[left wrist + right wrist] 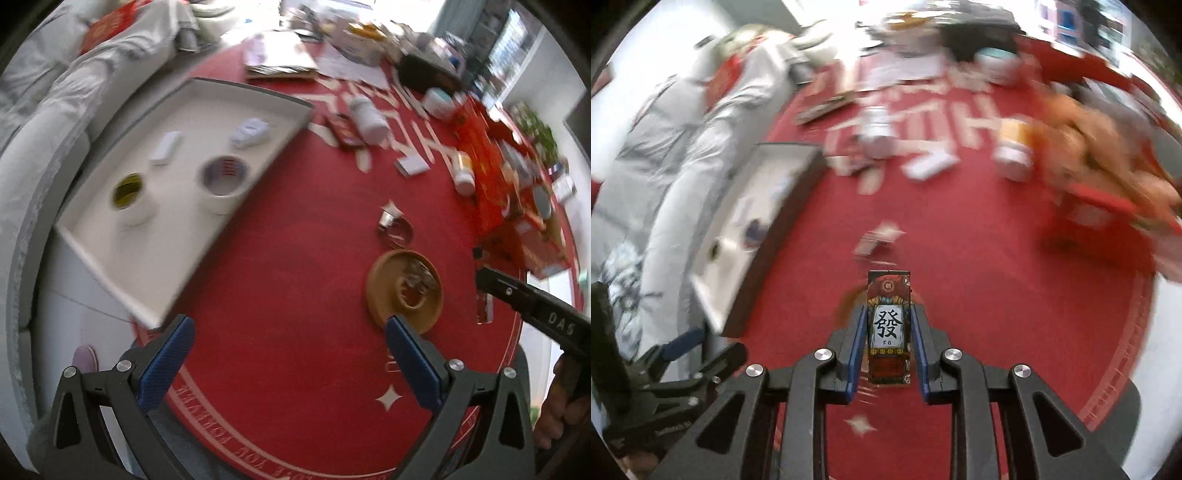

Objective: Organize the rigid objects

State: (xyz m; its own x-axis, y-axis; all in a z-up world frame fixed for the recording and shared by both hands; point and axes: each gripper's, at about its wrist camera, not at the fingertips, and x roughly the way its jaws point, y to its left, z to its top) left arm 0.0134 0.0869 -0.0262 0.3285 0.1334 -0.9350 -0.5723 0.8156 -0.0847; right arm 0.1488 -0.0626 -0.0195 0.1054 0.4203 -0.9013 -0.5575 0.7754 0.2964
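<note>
We see the right gripper [888, 332] clamped on a small box [888, 328] marked with a black character — over the red tabletop [979, 277], the white tray [753, 221] at its left edge.

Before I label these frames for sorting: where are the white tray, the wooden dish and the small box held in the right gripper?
white tray [258, 94]: left wrist view, far rim.
wooden dish [382, 275]: left wrist view, left inner floor.
small box [888, 326]: right wrist view, printed face.
</note>
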